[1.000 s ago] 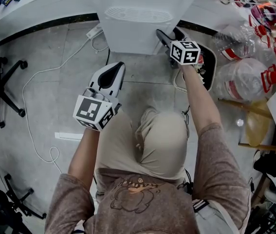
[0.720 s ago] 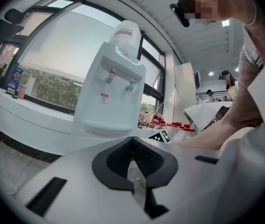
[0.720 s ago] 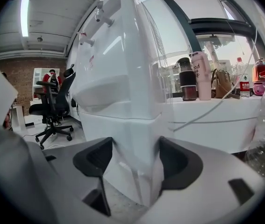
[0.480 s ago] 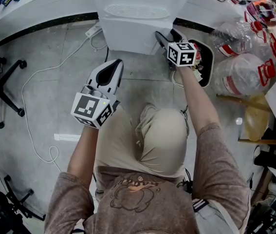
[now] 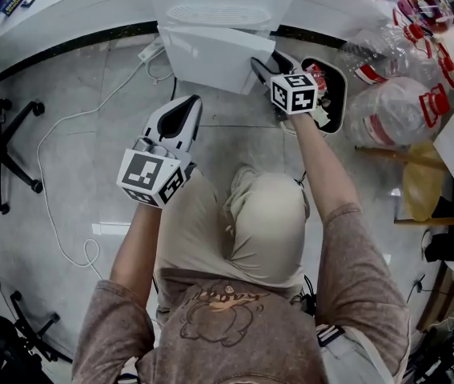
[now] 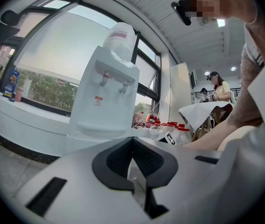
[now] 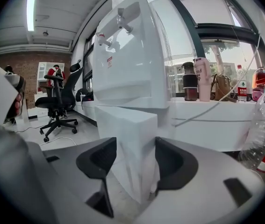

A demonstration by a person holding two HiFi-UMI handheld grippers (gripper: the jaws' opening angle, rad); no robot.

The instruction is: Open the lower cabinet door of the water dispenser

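Note:
The white water dispenser [image 5: 218,10] stands against the counter, and its lower cabinet door [image 5: 209,61] is swung partway out at an angle. My right gripper [image 5: 263,64] is at the door's free right edge. In the right gripper view that edge [image 7: 133,139] fills the gap between the two black pads, which have just been closing and now press on it. My left gripper [image 5: 185,106] hangs over the floor to the left, level, apart from the dispenser [image 6: 106,97], jaws together and holding nothing.
A power strip [image 5: 153,50] and a white cable [image 5: 50,154] lie on the floor at left, near an office chair base [image 5: 6,146]. A black bin [image 5: 332,94] and several plastic bottles [image 5: 403,110] crowd the right. My knee [image 5: 267,214] is below the door.
The cabinet door has swung out from the dispenser front. My right gripper has moved left with the door's edge between its jaws. The left gripper has stayed put.

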